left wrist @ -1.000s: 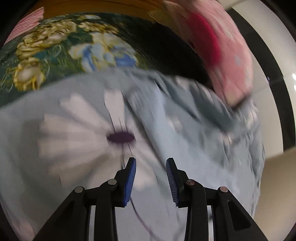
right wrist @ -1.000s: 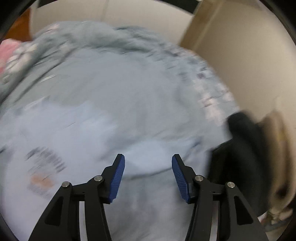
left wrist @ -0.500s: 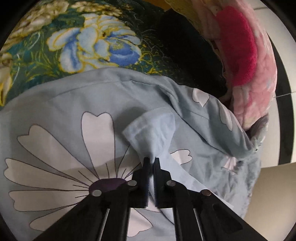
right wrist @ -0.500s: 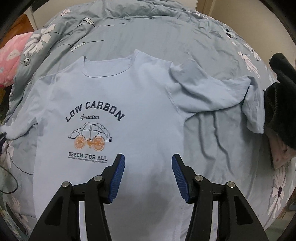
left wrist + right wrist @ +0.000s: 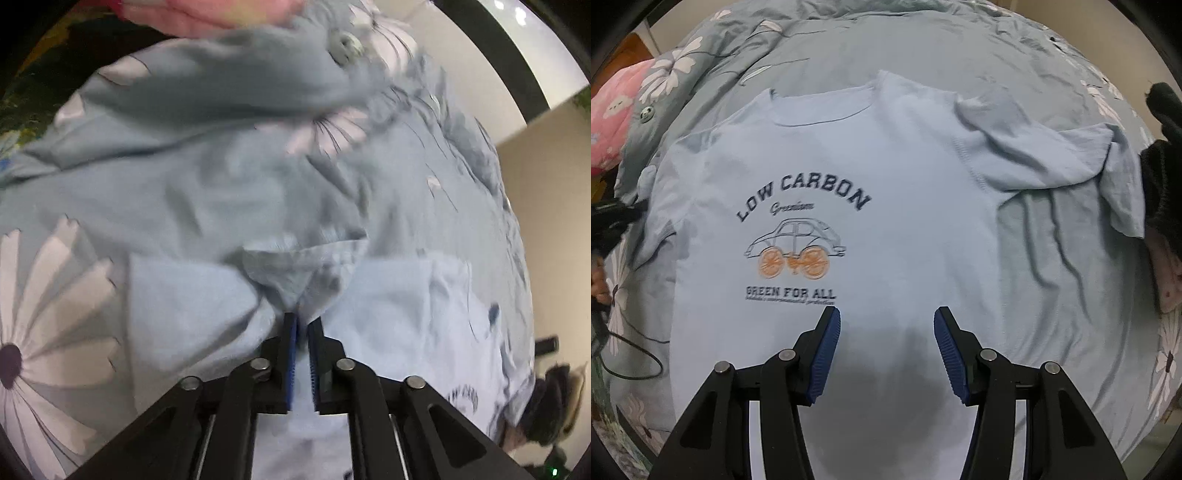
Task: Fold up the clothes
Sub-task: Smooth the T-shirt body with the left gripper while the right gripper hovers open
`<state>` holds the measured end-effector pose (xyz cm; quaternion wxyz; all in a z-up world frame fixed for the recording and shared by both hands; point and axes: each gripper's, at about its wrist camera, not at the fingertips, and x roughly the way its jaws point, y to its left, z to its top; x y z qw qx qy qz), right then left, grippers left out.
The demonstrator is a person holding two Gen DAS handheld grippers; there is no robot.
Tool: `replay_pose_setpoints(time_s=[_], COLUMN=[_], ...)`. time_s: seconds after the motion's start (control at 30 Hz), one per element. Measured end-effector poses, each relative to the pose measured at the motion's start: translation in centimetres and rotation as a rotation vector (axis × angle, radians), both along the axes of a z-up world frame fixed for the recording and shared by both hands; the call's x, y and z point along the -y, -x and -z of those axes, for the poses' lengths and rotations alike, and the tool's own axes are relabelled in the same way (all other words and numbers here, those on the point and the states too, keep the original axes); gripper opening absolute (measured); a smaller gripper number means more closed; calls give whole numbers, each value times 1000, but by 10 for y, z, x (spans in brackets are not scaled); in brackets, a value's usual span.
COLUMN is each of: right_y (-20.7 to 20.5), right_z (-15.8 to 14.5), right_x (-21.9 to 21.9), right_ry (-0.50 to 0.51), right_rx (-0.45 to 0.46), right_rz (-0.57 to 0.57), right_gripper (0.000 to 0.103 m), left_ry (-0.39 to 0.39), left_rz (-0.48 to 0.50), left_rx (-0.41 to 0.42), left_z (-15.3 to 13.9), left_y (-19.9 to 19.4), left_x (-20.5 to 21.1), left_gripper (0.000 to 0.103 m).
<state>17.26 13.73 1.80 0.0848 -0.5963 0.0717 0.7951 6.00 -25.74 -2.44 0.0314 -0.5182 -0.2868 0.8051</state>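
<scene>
A light blue T-shirt (image 5: 905,177) printed "LOW CARBON" with a car lies face up on the bed. My left gripper (image 5: 302,321) is shut on the shirt's left sleeve (image 5: 288,273), which bunches up from its blue pads; the shirt body (image 5: 406,325) spreads to the right of it. The left gripper also shows at the far left of the right wrist view (image 5: 613,218). My right gripper (image 5: 886,321) is open and empty above the shirt's lower front. The right sleeve (image 5: 1052,151) lies crumpled and folded over.
A grey-blue duvet with white daisies (image 5: 849,48) covers the bed under the shirt. A pink fleece blanket (image 5: 613,118) lies at the far left. Dark clothing (image 5: 1163,166) sits at the right edge. A thin black cable (image 5: 635,354) runs over the duvet at lower left.
My left gripper, open a second ago, closed on the left sleeve and has carried it to the right over the shirt. The right gripper has moved slightly nearer the shirt.
</scene>
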Motion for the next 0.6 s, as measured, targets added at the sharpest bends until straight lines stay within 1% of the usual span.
replay_pose_setpoints(time_s=[0.07,0.1,0.17,0.2,0.23,0.33,0.5,0.6], right_y=[0,-1,-2,-2,-3,-5,-8,-8], right_z=[1,1,2,3,5,8,13,15], right_x=[1,-1,-3,-5,-7,-7,-4,-2], right_ry=[4,6,11,13,15,22,34,40], right_rx=[2,3,5,8,12,19,30,35], right_rz=[-14,-15,-14,-8,-1,7,13,17], right_gripper=[54,54,54,54,54,54,54,54], left_ry=[5,12,75,115,136,140,55,19], left_rz=[34,52,69,72,75,81,103,111], left_rx=[-51,-79,-122,-130,-132,-122,-56,-57], left_z=[-13,-20,-32,-36,-37,-31,1,8], left_y=[-11,-18,-25,-24,-20,-1,24,32], left_x=[5,8,18,25,30,39,47,45], left_gripper=[36,39,43,43,43,43,43,41])
